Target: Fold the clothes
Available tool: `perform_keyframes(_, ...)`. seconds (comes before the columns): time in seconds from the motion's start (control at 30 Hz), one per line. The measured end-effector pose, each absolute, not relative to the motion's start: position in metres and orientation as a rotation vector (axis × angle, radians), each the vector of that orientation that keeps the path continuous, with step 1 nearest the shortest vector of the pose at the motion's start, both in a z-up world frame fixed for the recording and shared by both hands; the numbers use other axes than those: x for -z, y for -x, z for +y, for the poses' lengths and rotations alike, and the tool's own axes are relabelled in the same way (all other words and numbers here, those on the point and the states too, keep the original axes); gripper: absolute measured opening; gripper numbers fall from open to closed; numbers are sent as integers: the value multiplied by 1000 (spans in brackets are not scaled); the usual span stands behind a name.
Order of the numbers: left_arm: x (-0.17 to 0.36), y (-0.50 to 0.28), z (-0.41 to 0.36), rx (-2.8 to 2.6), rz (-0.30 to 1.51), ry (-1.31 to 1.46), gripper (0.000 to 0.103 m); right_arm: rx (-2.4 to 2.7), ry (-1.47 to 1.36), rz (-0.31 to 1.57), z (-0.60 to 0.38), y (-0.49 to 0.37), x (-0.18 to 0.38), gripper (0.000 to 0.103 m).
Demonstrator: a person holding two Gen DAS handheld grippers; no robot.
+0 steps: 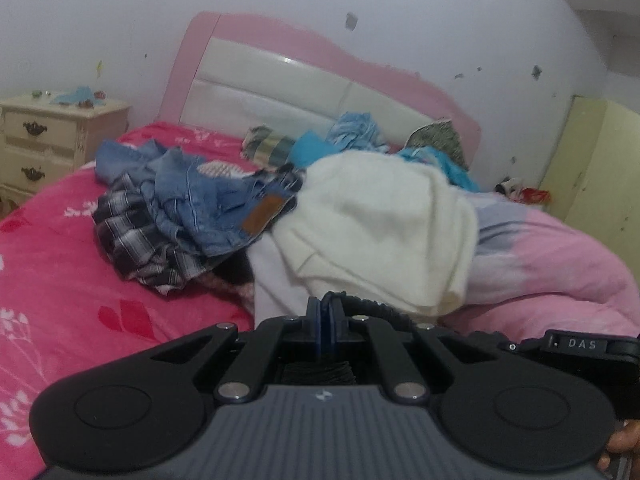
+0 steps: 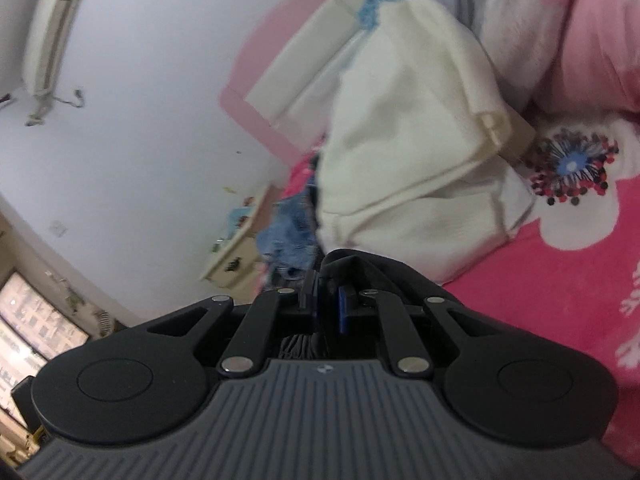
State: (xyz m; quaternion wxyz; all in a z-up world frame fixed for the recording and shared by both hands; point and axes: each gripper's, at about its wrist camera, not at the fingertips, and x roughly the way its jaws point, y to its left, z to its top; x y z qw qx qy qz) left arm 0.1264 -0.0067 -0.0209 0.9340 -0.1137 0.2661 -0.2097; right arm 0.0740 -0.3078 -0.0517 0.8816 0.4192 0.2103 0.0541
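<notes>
Two grippers, both pinching dark ribbed cloth (image 1: 320, 372): my left gripper (image 1: 326, 308) has its fingers pressed together on it, my right gripper (image 2: 329, 298) grips a black fold with a slight gap between the blue pads. Ahead, a soft cream fleece garment (image 1: 384, 232) lies heaped beside crumpled denim (image 1: 208, 200) and a plaid shirt (image 1: 136, 240). All rest on a plush pink floral bed (image 1: 52, 240), pink headboard (image 1: 280, 80) against a scuffed white wall (image 1: 360, 0).

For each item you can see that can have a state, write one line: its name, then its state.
left gripper: shut on black fabric
right gripper: shut on black fabric
cream garment: unfolded, heaped on bed
jeans: crumpled on pile
plaid shirt: crumpled under jeans
nightstand drawers: closed
</notes>
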Motion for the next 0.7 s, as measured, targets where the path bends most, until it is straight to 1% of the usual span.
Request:
perform_keyframes(0.17, 45, -154, -21, 390, 586, 200, 5, -94, -861, 479, -316, -103, 77, 8)
perform_keyframes(0.23, 58, -165, -27, 376, 618, 185, 7, -88, -857, 497, -319, -114, 86, 8)
perform_keyframes(0.3, 74, -176, -31, 369, 680, 190, 12, -85, -857, 527, -322, -125, 98, 10)
perform_keyframes(0.33, 82, -180, -32, 366, 711, 195, 21, -76, -871, 560, -325, -129, 107, 12)
perform_keyframes(0.37, 89, -183, -32, 365, 741, 208, 29, -65, -888, 596, -328, -134, 116, 16)
perform_keyframes(0.4, 96, -185, -32, 363, 769, 220, 34, -54, -905, 631, -331, -138, 125, 19)
perform_keyframes(0.47, 106, -186, -31, 353, 801, 233, 48, -28, -951, 697, -338, -142, 142, 42)
perform_keyframes(0.5, 108, -186, -30, 344, 811, 236, 52, -13, -983, 726, -343, -141, 150, 47)
perform_keyframes(0.53, 110, -186, -29, 337, 817, 240, 56, -10, -1007, 736, -347, -138, 155, 51)
perform_keyframes(0.6, 107, -182, -24, 332, 813, 258, 58, -21, -1041, 733, -353, -131, 159, 55)
perform_keyframes(0.63, 106, -181, -21, 329, 811, 268, 61, -28, -1057, 732, -356, -127, 159, 60)
perform_keyframes(0.67, 104, -179, -18, 326, 808, 277, 64, -35, -1071, 732, -358, -124, 159, 61)
perform_keyframes(0.7, 103, -178, -16, 324, 806, 286, 65, -38, -1082, 731, -360, -120, 157, 62)
